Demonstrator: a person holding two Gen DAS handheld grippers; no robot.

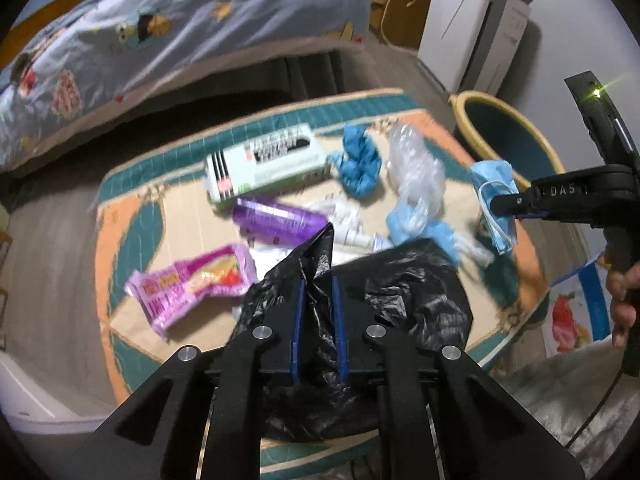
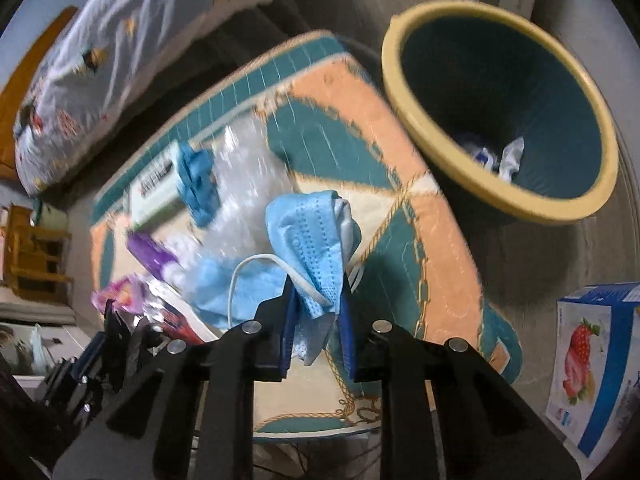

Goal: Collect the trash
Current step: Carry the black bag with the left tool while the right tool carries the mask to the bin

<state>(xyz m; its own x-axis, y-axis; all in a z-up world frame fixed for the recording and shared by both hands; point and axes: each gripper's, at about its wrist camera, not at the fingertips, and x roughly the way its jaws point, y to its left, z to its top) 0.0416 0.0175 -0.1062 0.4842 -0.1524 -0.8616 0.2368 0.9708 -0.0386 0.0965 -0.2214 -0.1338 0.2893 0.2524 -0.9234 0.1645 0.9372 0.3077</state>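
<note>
Mid-collection: the left gripper (image 1: 319,280) has its fingers clenched on a black plastic bag (image 1: 400,280) at the mat's (image 2: 360,120) near edge; the right gripper (image 2: 316,304) grasps a blue face mask (image 2: 308,232) near the mat's right edge. Next, probably, the mask must travel over the bin (image 2: 404,92) just beside that edge before letting go.

The mat (image 1: 132,216) is peach and teal with cream panels and rope-like gold lines. On it lie a black bag (image 1: 384,280), a purple bottle (image 1: 276,222), a pink wrapper (image 1: 192,286) with red and yellow print, a pale green box (image 1: 266,164) with black lettering, and a light blue mask (image 2: 312,240) — white ear loop. The bin (image 2: 400,92) is teal inside with a pale yellow rim — the bedsheet (image 1: 172,28) grey-blue with cartoon figures.
</note>
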